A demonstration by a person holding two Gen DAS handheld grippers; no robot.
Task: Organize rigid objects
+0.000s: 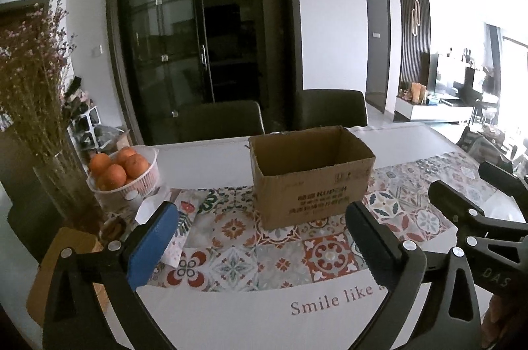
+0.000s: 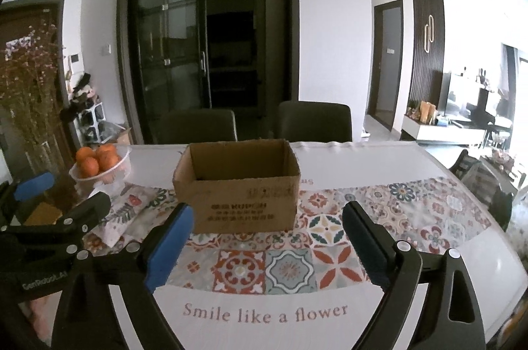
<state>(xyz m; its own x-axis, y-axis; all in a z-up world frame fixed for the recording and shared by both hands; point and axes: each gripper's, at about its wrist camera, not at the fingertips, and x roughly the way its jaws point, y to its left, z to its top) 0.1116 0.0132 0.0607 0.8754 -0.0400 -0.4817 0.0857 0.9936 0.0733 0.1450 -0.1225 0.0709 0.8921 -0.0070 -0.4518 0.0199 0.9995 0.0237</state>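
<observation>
1. Dining room backdrop: dark glass sliding doors (image 2: pixel 184 52) stand behind two dark chairs (image 2: pixel 313 122), and a white table (image 2: pixel 379 158) runs across both views under a tile-patterned runner (image 2: pixel 290 264) printed "Smile like a flower".
2. At about nine o'clock in the right wrist view, a white bowl of oranges (image 2: pixel 97 163) sits beside a vase of dried flowers (image 2: pixel 29 79).
3. Left gripper (image 1: pixel 262 229): jaws spread wide, nothing between the blue pads; through the gap, toward twelve o'clock, stands the cardboard box (image 1: pixel 310 175).
4. The box (image 2: pixel 237 185), open-topped and upright on the runner, is the task's container; its floor is hidden, so whether anything lies inside cannot be told.
5. Right gripper (image 2: pixel 267 227): also wide and empty, with the box at twelve o'clock just beyond the fingertips.
6. Judgement: both hands are free near the box, so this reads as a pause between items. No loose rigid object shows on the runner; the next move calls for finding one.
</observation>
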